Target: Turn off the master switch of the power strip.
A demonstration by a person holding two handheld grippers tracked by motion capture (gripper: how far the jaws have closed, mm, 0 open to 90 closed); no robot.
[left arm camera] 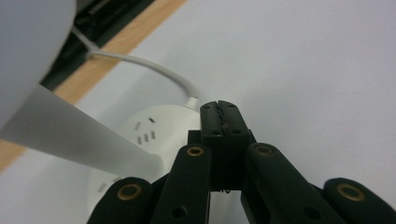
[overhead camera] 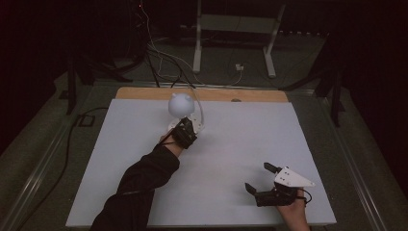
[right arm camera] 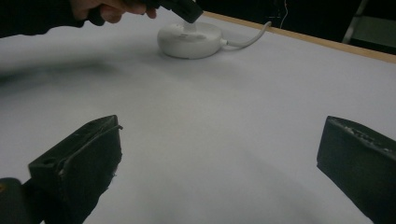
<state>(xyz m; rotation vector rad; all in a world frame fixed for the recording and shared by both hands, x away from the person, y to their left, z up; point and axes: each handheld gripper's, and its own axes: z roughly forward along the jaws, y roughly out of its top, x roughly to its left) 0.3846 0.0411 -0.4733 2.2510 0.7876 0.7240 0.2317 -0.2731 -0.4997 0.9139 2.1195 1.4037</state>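
my left gripper (left arm camera: 219, 108), jaws pressed together, hung over the lamp (overhead camera: 182, 113) at the table's (overhead camera: 240, 144) far edge, my right gripper (overhead camera: 260, 178) idle with jaws apart, and i judged a slow, straight press on the base safest.

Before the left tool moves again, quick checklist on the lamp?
1. Left tool jaws shut: ok, pressed together with nothing between them.
2. Left tool over the white lamp base: ok; actual contact cannot tell.
3. Lamp head upright on the base: ok.
4. White cable clear of the left tool: ok, it leaves the base toward the table's wooden edge.
5. Right tool out of the way: ok, open, well short of the base.
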